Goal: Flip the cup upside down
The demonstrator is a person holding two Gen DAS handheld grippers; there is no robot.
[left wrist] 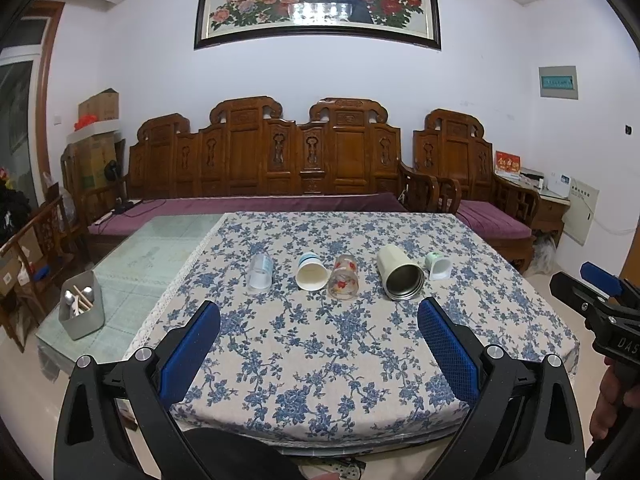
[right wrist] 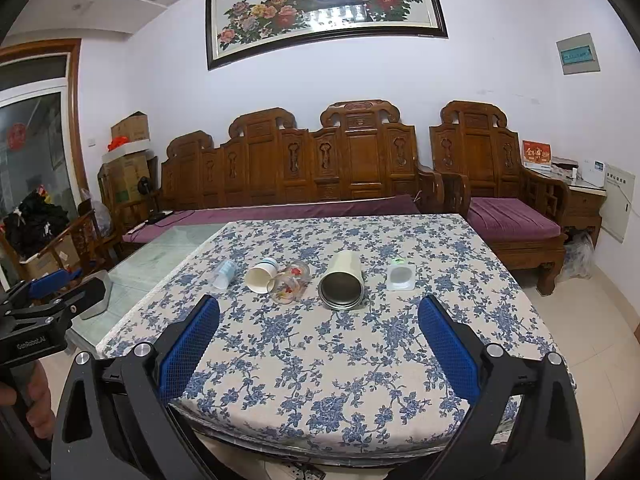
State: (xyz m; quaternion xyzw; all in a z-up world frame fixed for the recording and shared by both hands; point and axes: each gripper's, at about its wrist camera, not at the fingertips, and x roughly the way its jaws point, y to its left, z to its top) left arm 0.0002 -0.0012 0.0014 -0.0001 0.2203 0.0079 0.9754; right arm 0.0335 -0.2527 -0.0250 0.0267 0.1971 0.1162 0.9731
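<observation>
Left wrist view: five cups lie on their sides in a row across the floral tablecloth (left wrist: 320,352), none gripped.
Clear cup (left wrist: 260,274) at 11 o'clock is hard to make out; steel-lined cream cup (left wrist: 400,272) at 1 o'clock shows an empty mouth. Left gripper (left wrist: 319,322) and right gripper (right wrist: 319,320) both spread wide. Grey bin (left wrist: 82,308) holds chopsticks.

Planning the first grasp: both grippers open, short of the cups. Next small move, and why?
Probably ease the right gripper forward toward the cream steel-lined tumbler. All five cups lie on their sides on the tablecloth, none gripped; the tumbler sits almost centred between the right fingers, mouth facing them, apart from the floral glass. The left gripper is equally far back.
</observation>
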